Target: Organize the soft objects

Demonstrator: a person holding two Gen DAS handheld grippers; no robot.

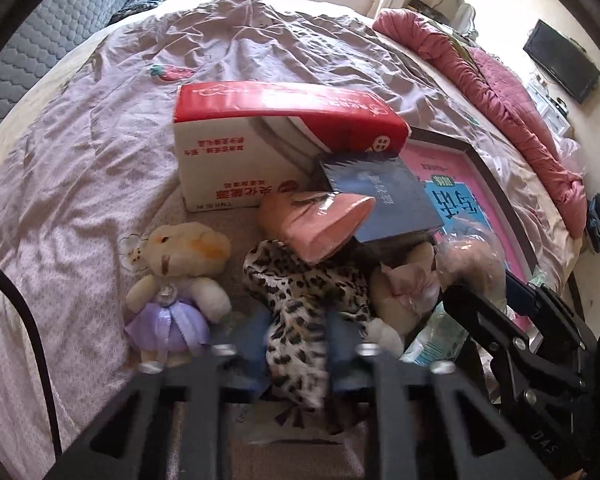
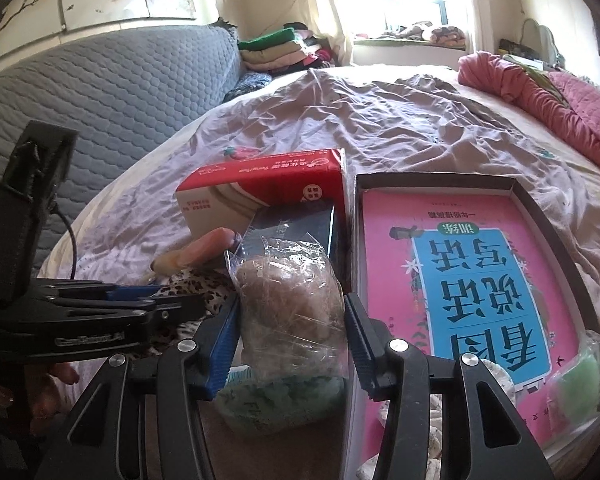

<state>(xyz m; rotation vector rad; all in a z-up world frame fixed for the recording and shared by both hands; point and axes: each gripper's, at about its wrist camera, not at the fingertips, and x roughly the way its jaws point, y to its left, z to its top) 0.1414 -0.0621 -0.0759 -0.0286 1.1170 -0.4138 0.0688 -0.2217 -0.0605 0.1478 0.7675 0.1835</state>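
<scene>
A pile of soft things lies on the bed. My left gripper (image 1: 296, 344) is shut on a leopard-print cloth (image 1: 300, 304). A plush doll in a purple dress (image 1: 176, 284) lies to its left, a pink plastic-wrapped roll (image 1: 320, 224) behind. My right gripper (image 2: 290, 336) stands around a brown fluffy thing in a clear bag (image 2: 292, 300), pads at its sides; the bag also shows in the left wrist view (image 1: 472, 268). A green soft item in plastic (image 2: 276, 400) lies under it.
A red and white carton (image 1: 260, 144) and a dark blue book (image 1: 384, 196) stand behind the pile. A shallow box (image 2: 436, 182) holds a pink book (image 2: 480, 280) at right. A rolled pink quilt (image 1: 500, 92) lies along the bed's far right. A grey quilted headboard (image 2: 112, 96) is at left.
</scene>
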